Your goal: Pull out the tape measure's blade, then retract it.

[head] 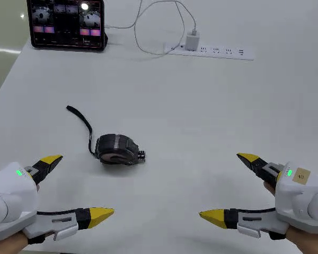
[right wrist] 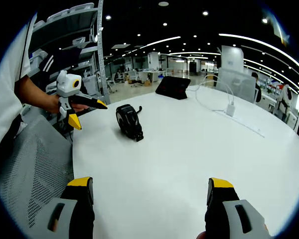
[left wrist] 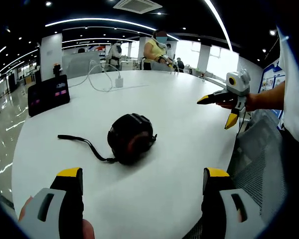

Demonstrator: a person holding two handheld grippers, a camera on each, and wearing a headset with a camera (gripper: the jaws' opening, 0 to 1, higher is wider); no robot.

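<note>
- L gripper [head: 82, 185]: jaws spread wide, yellow tips well apart, nothing between them; points fwd and angles inward
- R gripper [head: 222, 185]: same state, jaws wide, gripping nothing, angled inward toward the L one
- Both about level w/ each other, well apart, roughly mirrored
- L hand [right wrist: 52, 103] wraps the white body from behind; bare L forearm [right wrist: 30, 92] runs back to a white sleeve [right wrist: 17, 55]
- R hand [left wrist: 246, 102] holds its body likewise, R forearm [left wrist: 271, 97] bare
- L LED [head: 18, 172] and R LED [head: 289, 172] glow green on top of each body

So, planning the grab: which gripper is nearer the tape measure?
Left. The left gripper is close beside the tape measure; the right gripper is far off to its right.
</note>
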